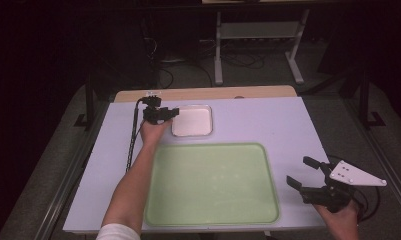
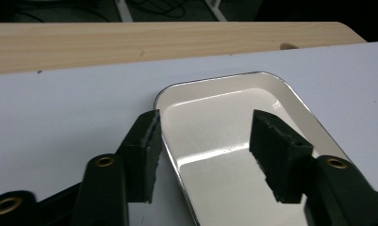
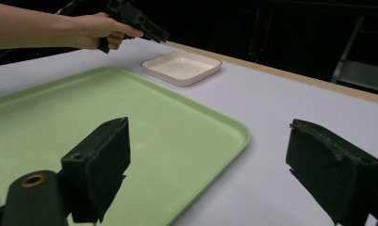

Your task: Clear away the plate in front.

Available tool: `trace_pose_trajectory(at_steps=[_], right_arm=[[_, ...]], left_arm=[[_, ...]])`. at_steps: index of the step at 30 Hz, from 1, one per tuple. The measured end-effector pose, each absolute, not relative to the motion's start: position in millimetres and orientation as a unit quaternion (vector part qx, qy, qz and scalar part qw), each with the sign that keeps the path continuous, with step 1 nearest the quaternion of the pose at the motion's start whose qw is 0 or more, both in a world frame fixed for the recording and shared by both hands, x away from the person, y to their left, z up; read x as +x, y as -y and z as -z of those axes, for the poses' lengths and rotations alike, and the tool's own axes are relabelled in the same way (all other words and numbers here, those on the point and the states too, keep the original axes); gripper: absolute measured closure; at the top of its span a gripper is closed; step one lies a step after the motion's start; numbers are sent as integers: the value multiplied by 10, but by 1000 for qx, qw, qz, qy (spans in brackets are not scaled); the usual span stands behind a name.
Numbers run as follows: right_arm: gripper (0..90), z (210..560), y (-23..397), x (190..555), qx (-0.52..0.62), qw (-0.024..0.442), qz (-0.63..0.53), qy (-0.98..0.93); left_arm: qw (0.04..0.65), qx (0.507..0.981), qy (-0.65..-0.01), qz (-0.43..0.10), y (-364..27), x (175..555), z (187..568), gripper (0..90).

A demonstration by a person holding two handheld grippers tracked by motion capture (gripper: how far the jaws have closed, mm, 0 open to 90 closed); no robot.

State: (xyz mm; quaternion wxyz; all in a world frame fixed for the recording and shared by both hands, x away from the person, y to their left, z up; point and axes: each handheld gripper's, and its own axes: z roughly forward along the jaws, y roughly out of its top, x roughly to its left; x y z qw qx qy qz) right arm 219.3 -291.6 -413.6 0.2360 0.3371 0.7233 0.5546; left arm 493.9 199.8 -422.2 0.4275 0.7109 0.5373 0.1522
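Nearest the camera lay the green tray (image 1: 211, 184), empty, its near rim just short of the table's (image 1: 268, 120) front edge. Off the tray's right side the right gripper (image 1: 303, 172) hovered over bare tabletop with its jaws spread wide, holding nothing. Beyond the tray's far left corner sat a small white dish (image 1: 192, 121) — empty, glossy, dark-rimmed. At that dish's left rim the left gripper (image 1: 172, 113) hung released, jaws straddling the rim — one outside, one over the basin.
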Motion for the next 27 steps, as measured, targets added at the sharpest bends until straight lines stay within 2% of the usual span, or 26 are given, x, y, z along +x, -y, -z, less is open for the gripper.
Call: trace_pose_trajectory(at_steps=[5, 6, 10, 17, 27], right_arm=[[135, 4135, 2914, 2192, 337, 236, -555, -723], [135, 4132, 2914, 2193, 337, 236, -555, -723], [135, 4133, 2915, 2192, 337, 236, -555, -723], [135, 4127, 2920, 2183, 336, 236, -557, -722], [136, 4121, 2912, 2178, 334, 237, -557, -723]], left_arm=[[415, 711, -549, -146, -1962, 4962, 4302, 530], [413, 710, -552, -142, -1954, 4970, 4324, 574], [398, 705, -571, -137, -1934, 4989, 4391, 638], [372, 699, -601, -109, -1940, 5013, 4507, 709], [365, 680, -626, -111, -1933, 4999, 4516, 812]])
